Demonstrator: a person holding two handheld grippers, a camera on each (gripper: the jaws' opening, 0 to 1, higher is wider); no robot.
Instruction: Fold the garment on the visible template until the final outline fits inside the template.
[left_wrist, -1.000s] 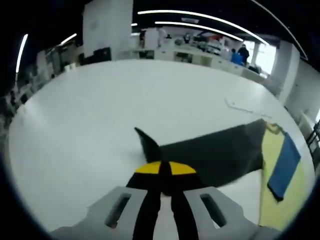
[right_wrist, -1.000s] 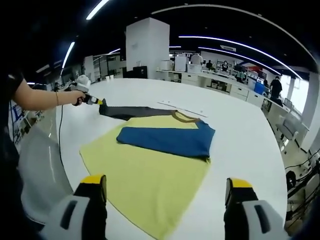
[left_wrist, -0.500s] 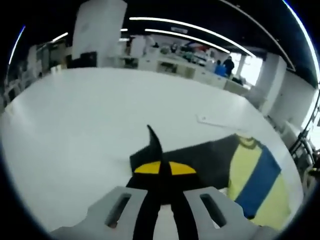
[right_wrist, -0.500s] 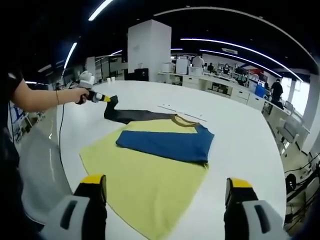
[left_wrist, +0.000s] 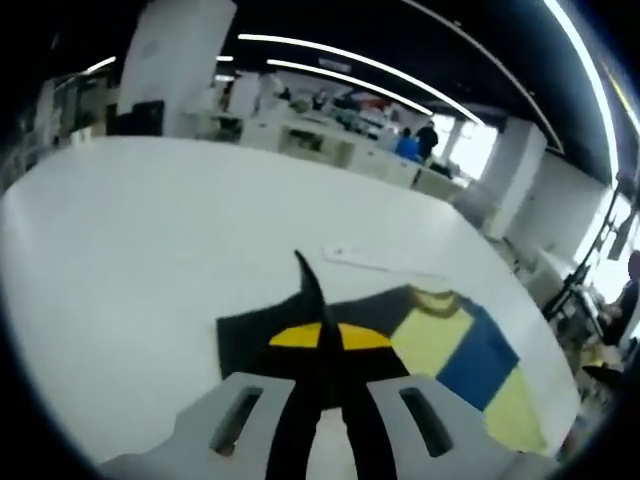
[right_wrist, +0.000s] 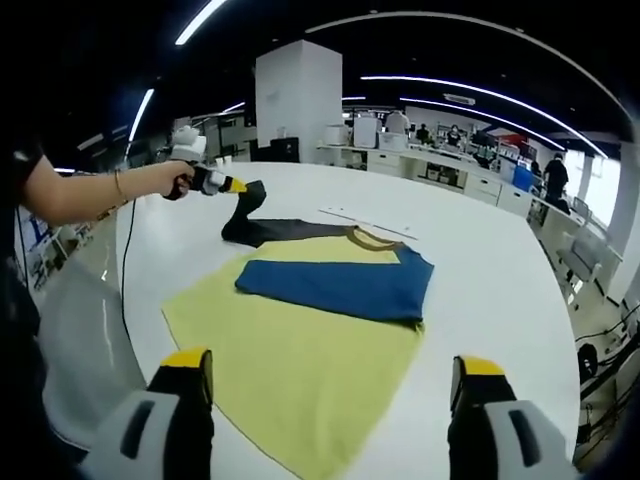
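Sleeve (right_wrist: 247, 210), dark, is pinched in your left gripper (left_wrist: 322, 335) and lifted, apparently for folding over the shirt (right_wrist: 300, 340); right gripper (right_wrist: 335, 385) gapes empty at lower frame.

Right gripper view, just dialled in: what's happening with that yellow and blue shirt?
A person is folding a yellow shirt spread on the white table. The left gripper is shut on the dark sleeve and holds its end raised above the table, while the rest of the shirt lies flat. One blue sleeve is already folded across the chest. The right gripper hangs open above the near hem, holding nothing. The fold is not finished.
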